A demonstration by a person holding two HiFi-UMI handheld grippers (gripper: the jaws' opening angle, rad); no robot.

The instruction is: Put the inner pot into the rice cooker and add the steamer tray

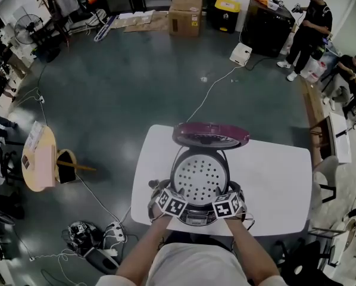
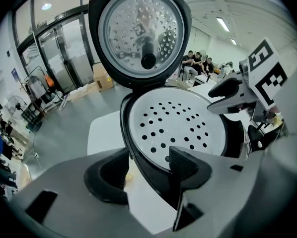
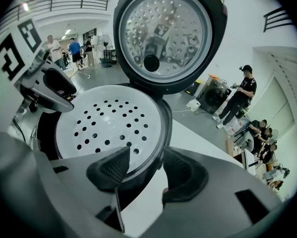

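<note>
White perforated round steamer tray (image 1: 200, 180) sits inside the open dark rice cooker (image 1: 193, 218), task apparently finished; left gripper (image 2: 148, 165) and right gripper (image 3: 146, 170) gape wide astride its rim, holding nothing.

We cannot see beneath the steamer tray (image 1: 200, 177), so the inner pot stays hidden. In the head view the left gripper (image 1: 166, 194) and right gripper (image 1: 234, 194) cover the rice cooker's (image 1: 211, 134) front, and our forearms (image 1: 143, 249) run off the bottom edge.
</note>
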